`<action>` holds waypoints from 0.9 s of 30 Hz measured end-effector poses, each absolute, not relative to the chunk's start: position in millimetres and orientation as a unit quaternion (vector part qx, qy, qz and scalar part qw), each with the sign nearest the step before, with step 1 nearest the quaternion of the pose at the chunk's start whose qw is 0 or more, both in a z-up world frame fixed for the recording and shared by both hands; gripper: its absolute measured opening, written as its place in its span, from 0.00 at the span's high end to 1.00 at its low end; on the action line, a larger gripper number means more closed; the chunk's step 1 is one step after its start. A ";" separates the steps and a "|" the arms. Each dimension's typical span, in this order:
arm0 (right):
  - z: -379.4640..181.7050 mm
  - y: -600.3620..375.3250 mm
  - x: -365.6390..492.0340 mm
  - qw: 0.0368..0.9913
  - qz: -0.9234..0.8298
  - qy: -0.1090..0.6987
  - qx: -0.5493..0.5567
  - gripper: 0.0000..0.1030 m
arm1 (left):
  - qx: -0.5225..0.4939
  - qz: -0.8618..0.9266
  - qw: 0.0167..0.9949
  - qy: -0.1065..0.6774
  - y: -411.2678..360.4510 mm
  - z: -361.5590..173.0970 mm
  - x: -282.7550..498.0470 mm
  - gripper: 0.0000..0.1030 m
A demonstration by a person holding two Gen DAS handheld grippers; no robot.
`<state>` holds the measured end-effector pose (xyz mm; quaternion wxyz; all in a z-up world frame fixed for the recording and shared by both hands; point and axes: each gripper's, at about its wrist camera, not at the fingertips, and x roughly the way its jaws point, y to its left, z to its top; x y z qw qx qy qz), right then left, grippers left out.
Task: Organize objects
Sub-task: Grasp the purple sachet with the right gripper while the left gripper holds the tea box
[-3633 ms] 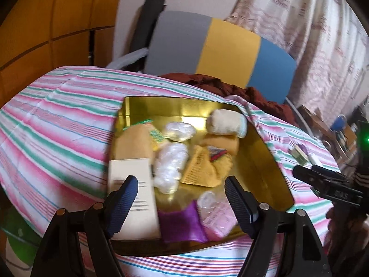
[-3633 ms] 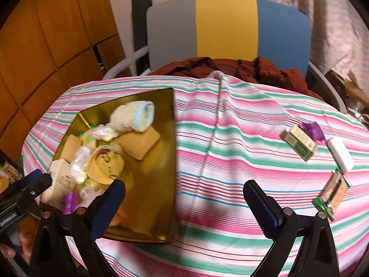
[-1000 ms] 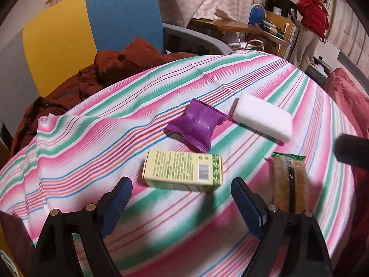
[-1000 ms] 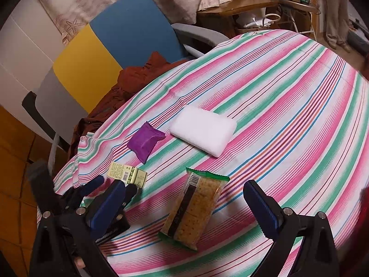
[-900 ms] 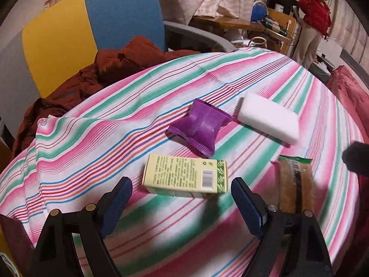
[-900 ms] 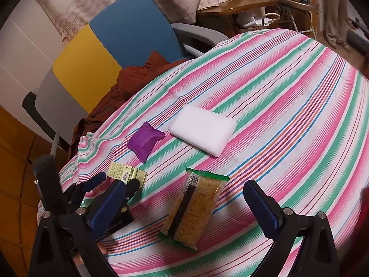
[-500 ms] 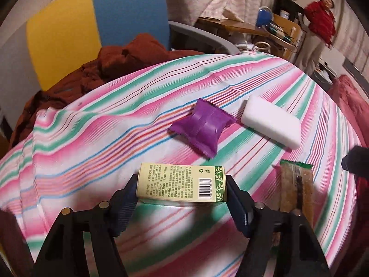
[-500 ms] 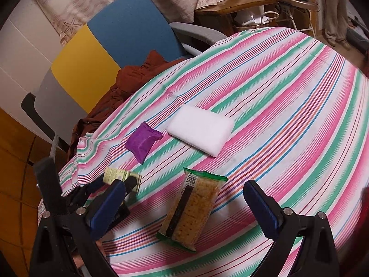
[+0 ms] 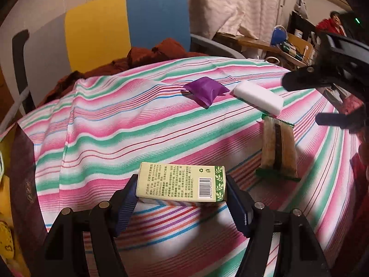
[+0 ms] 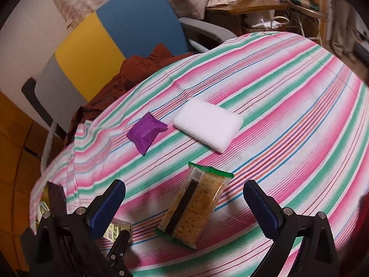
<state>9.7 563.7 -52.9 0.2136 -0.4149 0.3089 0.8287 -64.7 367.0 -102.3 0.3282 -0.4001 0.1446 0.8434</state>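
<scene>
The left tool (image 9: 182,198) points level over the counter (image 9: 129,133), clamped on the green box (image 9: 181,183). The right tool (image 10: 184,202) tilts down, jaws wide and empty, above the cracker packet (image 10: 196,205).

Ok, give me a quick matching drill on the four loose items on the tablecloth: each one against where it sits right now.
Things:
1. green box
2. cracker pack
3. purple packet
4. white block

Places:
A. lying between the open right gripper's fingers
B. clamped in the left gripper
C. farthest right on the cloth, past the crackers
D. just left of the white block

Pairs: 1-B, 2-A, 3-D, 4-C
</scene>
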 end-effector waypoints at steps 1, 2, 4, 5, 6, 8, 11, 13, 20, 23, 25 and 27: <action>-54.3 560.2 6.6 0.213 0.829 0.297 -0.423 0.00 | -0.401 0.843 0.329 0.141 367.4 -102.4 -66.2 0.30; -55.1 557.6 4.6 0.212 0.830 0.289 -0.427 0.00 | -0.403 0.843 0.331 0.133 367.4 -102.2 -68.9 0.30; -55.6 552.4 0.8 0.207 0.831 0.279 -0.435 0.00 | -0.405 0.842 0.335 0.120 364.0 -102.0 -72.0 0.30; -54.9 550.3 -0.6 0.203 0.832 0.276 -0.437 0.00 | -0.407 0.841 0.339 0.113 362.2 -102.3 -73.6 0.30; -52.9 547.0 -3.2 0.197 0.835 0.268 -0.439 0.00 | -0.410 0.839 0.342 0.106 360.7 -103.3 -74.7 0.30; -48.7 540.5 -12.1 0.188 0.839 0.250 -0.446 0.00 | -0.414 0.836 0.347 0.095 358.5 -105.4 -76.9 0.30; -48.7 541.3 -28.9 0.158 0.832 0.289 -0.447 0.01 | -0.416 0.834 0.351 0.090 358.8 -107.0 -77.6 0.29; -51.0 546.4 -44.3 0.153 0.821 0.323 -0.444 0.01 | -0.420 0.832 0.353 0.087 358.4 -109.0 -78.7 0.29; -74.4 568.9 -104.1 0.150 0.781 0.413 -0.443 0.01 | -0.426 0.827 0.360 0.064 352.5 -112.0 -83.2 0.28; -88.3 579.5 -123.1 0.175 0.762 0.426 -0.455 0.12 | -0.425 0.828 0.361 0.064 353.0 -112.2 -83.2 0.28; -94.7 582.1 -135.9 0.189 0.759 0.411 -0.469 0.22 | -0.425 0.827 0.362 0.061 352.2 -112.5 -83.9 0.28; -101.4 580.4 -145.6 0.193 0.755 0.391 -0.489 0.33 | -0.426 0.827 0.364 0.059 352.1 -113.2 -84.6 0.28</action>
